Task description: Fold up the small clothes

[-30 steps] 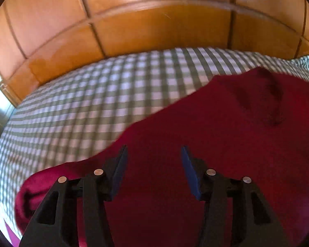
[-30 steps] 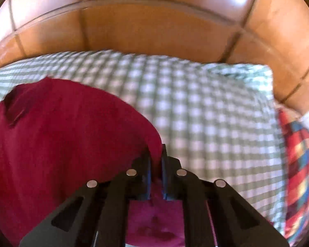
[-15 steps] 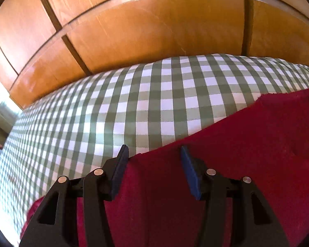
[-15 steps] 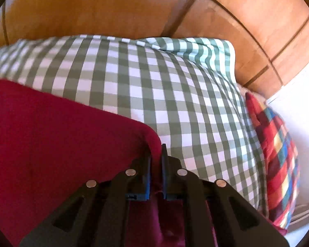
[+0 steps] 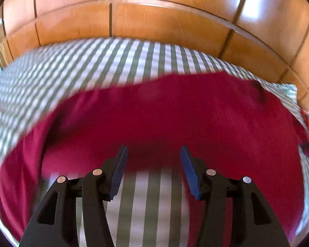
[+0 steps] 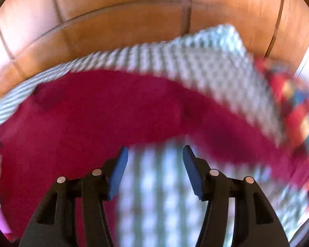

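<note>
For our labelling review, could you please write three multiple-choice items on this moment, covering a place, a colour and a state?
1. The garment lies on:
A. a checked cover
B. bare wood
C. a tiled floor

2. The garment's colour is:
A. navy
B. dark red
C. yellow

3. The right gripper is:
A. shut on the garment
B. open
C. out of view

Answers:
1 A, the garment rests on the checked cover.
2 B, it shows dark red in both views.
3 B, the right gripper shows a wide gap between its pads, as does the left gripper.

You see a matt red cloth garment (image 5: 164,115) on checked woven bedding (image 5: 117,61). Behind it, the wood panelling (image 5: 164,20) is glossy.
</note>
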Demonstrator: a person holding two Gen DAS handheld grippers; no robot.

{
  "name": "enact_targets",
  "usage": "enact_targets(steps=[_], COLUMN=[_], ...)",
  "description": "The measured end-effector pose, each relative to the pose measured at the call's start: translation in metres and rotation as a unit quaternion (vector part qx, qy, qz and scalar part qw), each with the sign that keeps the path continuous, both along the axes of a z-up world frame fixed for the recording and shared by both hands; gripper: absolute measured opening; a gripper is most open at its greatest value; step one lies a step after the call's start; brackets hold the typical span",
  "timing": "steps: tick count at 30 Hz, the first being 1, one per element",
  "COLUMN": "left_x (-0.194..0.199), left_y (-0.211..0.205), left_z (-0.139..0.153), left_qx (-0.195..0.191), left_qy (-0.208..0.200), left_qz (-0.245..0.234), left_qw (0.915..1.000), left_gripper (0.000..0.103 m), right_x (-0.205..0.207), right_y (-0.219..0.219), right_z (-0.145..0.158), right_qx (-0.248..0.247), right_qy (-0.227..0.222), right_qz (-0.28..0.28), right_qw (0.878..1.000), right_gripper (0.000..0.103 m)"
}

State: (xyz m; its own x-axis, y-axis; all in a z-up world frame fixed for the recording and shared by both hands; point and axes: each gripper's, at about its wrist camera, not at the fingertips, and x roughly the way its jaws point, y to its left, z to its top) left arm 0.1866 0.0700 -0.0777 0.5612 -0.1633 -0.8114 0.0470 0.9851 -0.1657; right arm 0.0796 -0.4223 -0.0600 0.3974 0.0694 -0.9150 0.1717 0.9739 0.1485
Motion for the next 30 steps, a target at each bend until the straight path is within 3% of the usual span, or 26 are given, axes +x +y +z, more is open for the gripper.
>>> enact_targets(steps=[4, 8, 12, 13, 15, 16, 19, 21, 24, 26, 27, 28, 30], left_x=[-0.062, -0.116, -0.149, -0.153, -0.159, -0.164, -0.172, -0.175, -0.176, -0.176, -0.175, -0.176, -0.175], left_y=[0.021, 0.017, 0.000, -0.003, -0.008, -0.009, -0.004, 0.000, -0.003, -0.005, -0.006, -0.008, -0.013], left_z=[-0.011, -0.019, -0.026, -0.028, -0.032, -0.030, -0.025, -0.031, -0.033, -0.023, -0.018, -0.010, -0.001], left_qx=[-0.081, -0.118, -0.105, -0.102, -0.099, -0.094, -0.100, -0.112, -0.098, -0.080, -0.069, -0.057, -0.049], left_qy=[0.030, 0.042, 0.043, 0.044, 0.052, 0.048, 0.045, 0.061, 0.068, 0.056, 0.044, 0.026, 0.008], left_qz=[-0.025, -0.049, -0.073, -0.073, -0.082, -0.081, -0.075, -0.067, -0.066, -0.054, -0.049, -0.046, -0.047], left_qw=[0.9959, 0.9909, 0.9909, 0.9911, 0.9903, 0.9911, 0.9911, 0.9895, 0.9907, 0.9938, 0.9954, 0.9970, 0.9977], left_gripper=[0.054, 0.054, 0.053, 0.039, 0.014, 0.012, 0.012, 0.012, 0.015, 0.026, 0.032, 0.034, 0.034], right_x=[-0.073, -0.118, -0.137, -0.138, -0.140, -0.142, -0.146, -0.149, -0.154, -0.154, -0.154, -0.154, -0.155], right_y=[0.028, 0.056, 0.073, 0.077, 0.086, 0.090, 0.080, 0.074, 0.073, 0.067, 0.064, 0.057, 0.035], right_z=[-0.012, -0.022, -0.022, -0.022, -0.023, -0.020, -0.010, -0.019, -0.030, -0.027, -0.026, -0.023, -0.016], right_qx=[0.085, 0.076, 0.050, 0.046, 0.033, 0.018, 0.014, 0.005, -0.001, 0.031, 0.036, 0.038, 0.036], right_qy=[0.034, 0.053, 0.043, 0.041, 0.037, 0.032, 0.016, 0.028, 0.035, 0.029, 0.026, 0.018, 0.003], right_qz=[0.030, 0.054, 0.060, 0.060, 0.064, 0.065, 0.056, 0.047, 0.040, 0.029, 0.025, 0.014, -0.023], right_qw=[0.995, 0.994, 0.996, 0.996, 0.997, 0.997, 0.998, 0.998, 0.999, 0.999, 0.999, 0.999, 0.999], right_gripper=[0.055, 0.055, 0.028, 0.017, 0.008, 0.007, 0.006, 0.006, 0.007, 0.014, 0.028, 0.040, 0.047])
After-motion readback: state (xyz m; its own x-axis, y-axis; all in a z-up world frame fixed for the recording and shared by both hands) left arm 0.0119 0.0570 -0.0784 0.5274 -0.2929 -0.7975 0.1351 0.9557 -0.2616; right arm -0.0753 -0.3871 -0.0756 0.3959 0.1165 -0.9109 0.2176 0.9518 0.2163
